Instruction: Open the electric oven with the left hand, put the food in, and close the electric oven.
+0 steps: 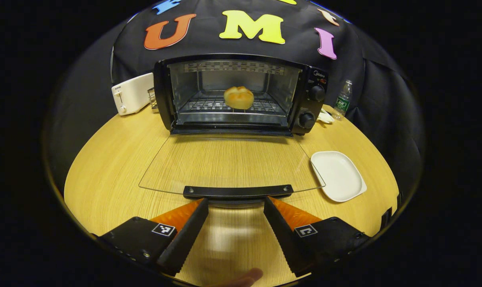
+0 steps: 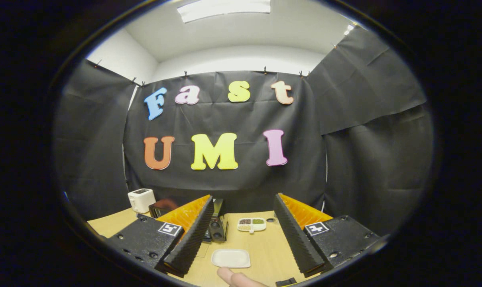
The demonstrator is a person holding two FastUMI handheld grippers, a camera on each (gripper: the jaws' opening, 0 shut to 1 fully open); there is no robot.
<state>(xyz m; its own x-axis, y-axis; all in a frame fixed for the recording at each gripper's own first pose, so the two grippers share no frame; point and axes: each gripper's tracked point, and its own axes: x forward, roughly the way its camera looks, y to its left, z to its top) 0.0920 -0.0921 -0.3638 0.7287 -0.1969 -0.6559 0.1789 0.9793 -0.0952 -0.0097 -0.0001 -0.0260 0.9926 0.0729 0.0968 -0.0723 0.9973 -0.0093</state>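
Electric oven (image 1: 241, 93) stands open at the back of the surface (image 1: 105, 171), bread roll (image 1: 239, 97) seen on the rack inside. Glass door (image 1: 229, 163) lies flat — stiff, fragile, likely light; best taken by its black handle (image 1: 238, 191). Left hand-held gripper (image 1: 236, 205) wide open, empty, just before the handle. Right hand-held gripper (image 2: 244, 217) wide open, empty, raised — oven mostly hidden behind its finger.

White toaster (image 1: 131, 94), water bottle (image 1: 343, 99), empty white plate (image 1: 338, 175) on the wooden table (image 1: 105, 167).
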